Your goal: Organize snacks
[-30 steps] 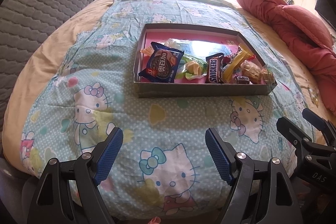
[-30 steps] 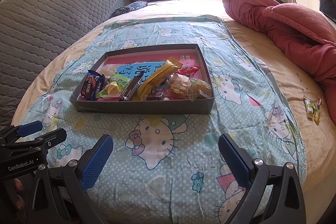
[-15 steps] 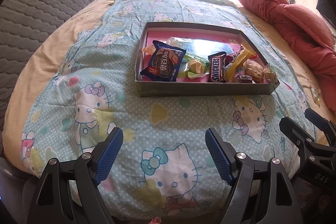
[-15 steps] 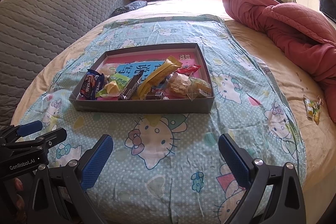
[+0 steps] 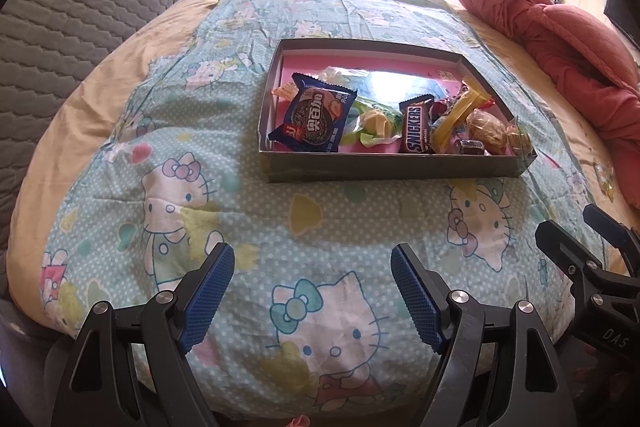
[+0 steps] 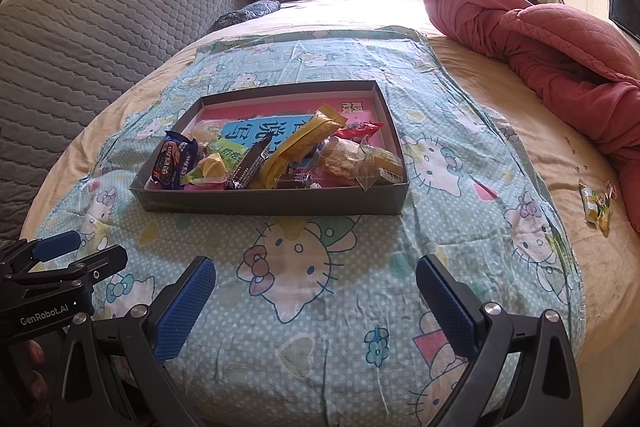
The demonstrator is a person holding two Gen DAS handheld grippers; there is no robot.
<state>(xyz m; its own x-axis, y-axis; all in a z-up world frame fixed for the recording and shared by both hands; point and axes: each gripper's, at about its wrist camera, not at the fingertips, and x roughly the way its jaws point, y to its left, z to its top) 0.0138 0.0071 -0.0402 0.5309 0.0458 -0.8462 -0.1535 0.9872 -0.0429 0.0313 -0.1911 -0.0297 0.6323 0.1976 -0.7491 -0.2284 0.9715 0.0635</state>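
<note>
Little has moved since the earlier frames: the left tool [image 5: 312, 291] has crept slightly toward the box, the right tool [image 6: 316, 303] has held its place. Both tools hover over the Hello Kitty sheet [image 6: 304, 307] on the bed, each with its blue pads spread wide and gripping nothing.

Shallow grey box [image 6: 276, 203], pink inside, lies flat on the sheet ahead of both tools. Contents crowd its near half:
- blue cookie packet [image 5: 316, 119] at the left end, propped up
- green-and-yellow wrapper [image 5: 376, 123] beside it
- Snickers bar [image 5: 418, 125] near the middle
- long yellow packet [image 6: 300, 147] lying diagonally over the others
- clear-wrapped pastries [image 6: 352, 159] at the right end

One loose candy wrapper [image 6: 596, 207] lies outside the box, well apart, on the tan bedding beside the red quilt [image 6: 560, 39].
</note>
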